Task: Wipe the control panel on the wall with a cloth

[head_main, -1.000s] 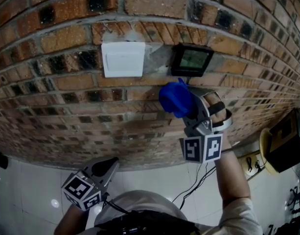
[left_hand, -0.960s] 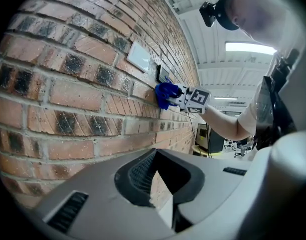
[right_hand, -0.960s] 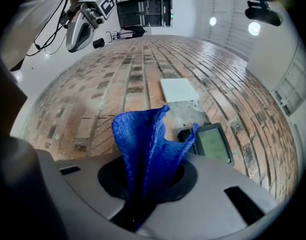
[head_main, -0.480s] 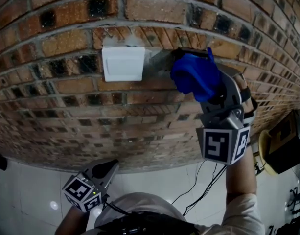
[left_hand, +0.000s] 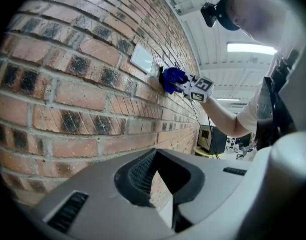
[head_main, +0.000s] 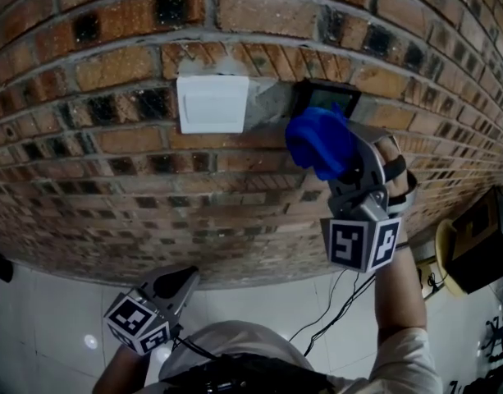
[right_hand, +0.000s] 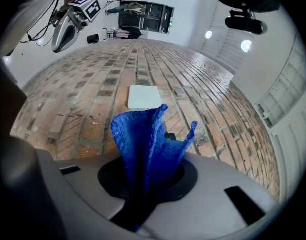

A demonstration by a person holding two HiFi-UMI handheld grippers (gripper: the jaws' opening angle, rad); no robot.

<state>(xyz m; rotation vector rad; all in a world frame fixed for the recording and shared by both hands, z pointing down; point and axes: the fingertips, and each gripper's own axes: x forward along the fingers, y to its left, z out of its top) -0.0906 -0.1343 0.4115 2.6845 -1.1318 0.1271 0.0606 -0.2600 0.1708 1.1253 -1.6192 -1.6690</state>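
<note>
Cloth (head_main: 319, 142), 1, blue, gripped in right claw (right_hand: 143, 184) at 1 dark panel (head_main: 329, 99); left claw (left_hand: 165, 184) closed, empty.

Items now showing on count: grippers are numbering two, the left gripper (head_main: 182, 277) and the right gripper (head_main: 346, 169); marker cubes (head_main: 359, 243), two; blue cloth (head_main: 318, 142), one; control panel (head_main: 329, 98), one; white wall plate (head_main: 212, 103), one; brick wall (head_main: 112, 179), one.

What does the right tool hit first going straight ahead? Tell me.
Probably the dark panel: the blue cloth in the right tool would press its lower edge first, though depth is unclear.
</note>
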